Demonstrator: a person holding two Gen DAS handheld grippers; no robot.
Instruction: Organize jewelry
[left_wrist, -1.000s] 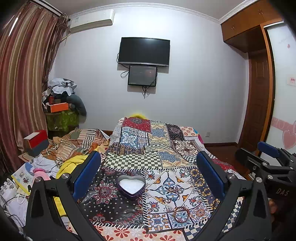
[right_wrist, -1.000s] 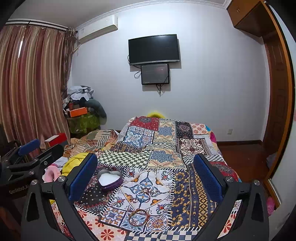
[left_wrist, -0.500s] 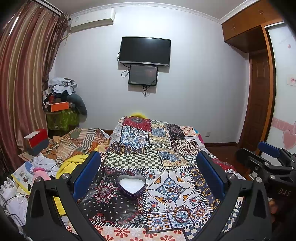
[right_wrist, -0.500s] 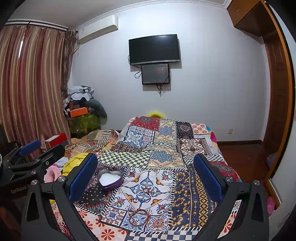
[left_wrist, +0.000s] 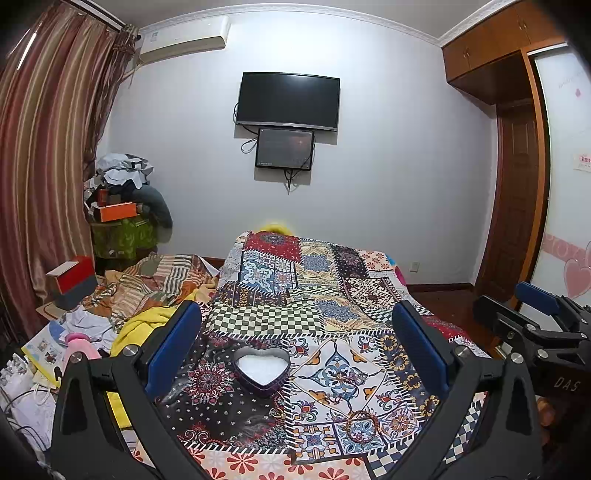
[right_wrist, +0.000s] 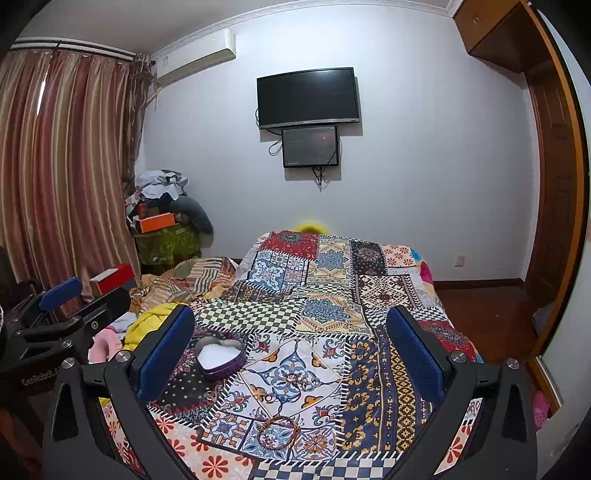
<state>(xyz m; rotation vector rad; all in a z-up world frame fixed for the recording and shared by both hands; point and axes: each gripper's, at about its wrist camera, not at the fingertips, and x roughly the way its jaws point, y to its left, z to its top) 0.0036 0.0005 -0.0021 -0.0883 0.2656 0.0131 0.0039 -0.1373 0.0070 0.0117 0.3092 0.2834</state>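
On the bed's patchwork quilt, a heart-shaped tin lies between the released left tongs; a bracelet lies nearer, between the released right tongs.

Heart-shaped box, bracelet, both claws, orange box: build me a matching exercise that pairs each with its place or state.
Things:
1. heart-shaped box
2. beaded bracelet
3. left claw and right claw
4. orange box

Places or states:
A. open, holding nothing
B. on the cluttered pile in the far corner by the curtain
C. lidless on the quilt, white lining showing
D. flat on the quilt, nearer the cameras than the heart

Pairs: 1-C, 2-D, 3-A, 4-B
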